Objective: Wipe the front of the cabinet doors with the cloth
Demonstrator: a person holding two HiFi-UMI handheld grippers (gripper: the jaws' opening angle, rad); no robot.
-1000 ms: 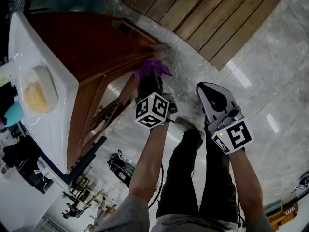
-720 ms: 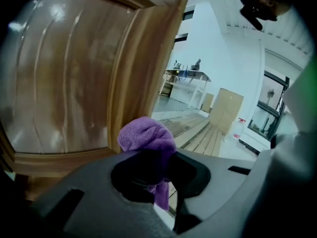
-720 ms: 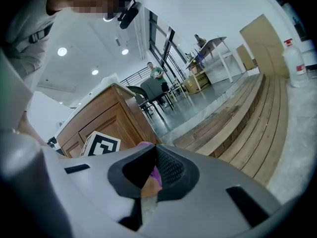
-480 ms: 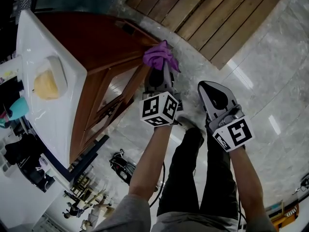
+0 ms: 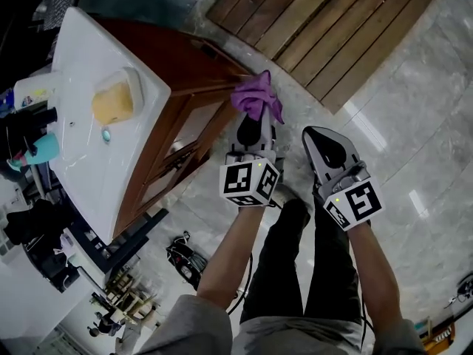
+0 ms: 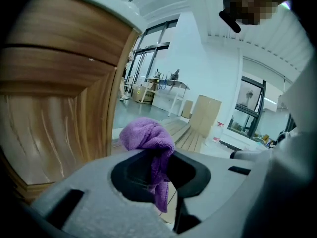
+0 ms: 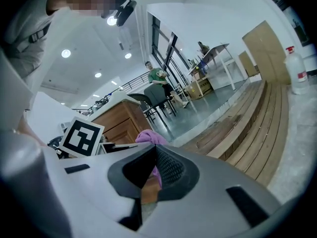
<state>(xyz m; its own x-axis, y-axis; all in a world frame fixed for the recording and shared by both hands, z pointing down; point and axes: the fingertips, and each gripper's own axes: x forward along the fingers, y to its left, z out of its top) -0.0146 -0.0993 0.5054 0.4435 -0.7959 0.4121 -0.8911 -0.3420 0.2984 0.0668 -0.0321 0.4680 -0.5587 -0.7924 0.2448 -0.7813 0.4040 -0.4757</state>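
The purple cloth [image 5: 257, 98] is bunched at the tip of my left gripper [image 5: 251, 124], which is shut on it. The cloth rests at the far lower corner of the brown wooden cabinet front [image 5: 188, 124], close to the floor. In the left gripper view the cloth [image 6: 148, 138] hangs out of the jaws of that gripper [image 6: 158, 170], with the wood door panel [image 6: 54, 113] just to its left. My right gripper [image 5: 329, 150] hovers over the floor to the right of the left one, shut and empty. The right gripper view shows its jaws [image 7: 151, 177] together, the cloth [image 7: 151, 138] beyond them.
A white countertop [image 5: 81, 65] tops the cabinet, carrying a yellow sponge in a dish [image 5: 114, 102] and a teal cup [image 5: 44, 148]. Wooden decking [image 5: 325, 21] lies past the cabinet and glossy marble floor [image 5: 414, 124] to the right. The person's legs [image 5: 295, 272] stand below the grippers.
The left gripper has carried the cloth rightward along the cabinet front to its far corner. The head view has swung, showing more of the countertop. The right gripper has barely moved.
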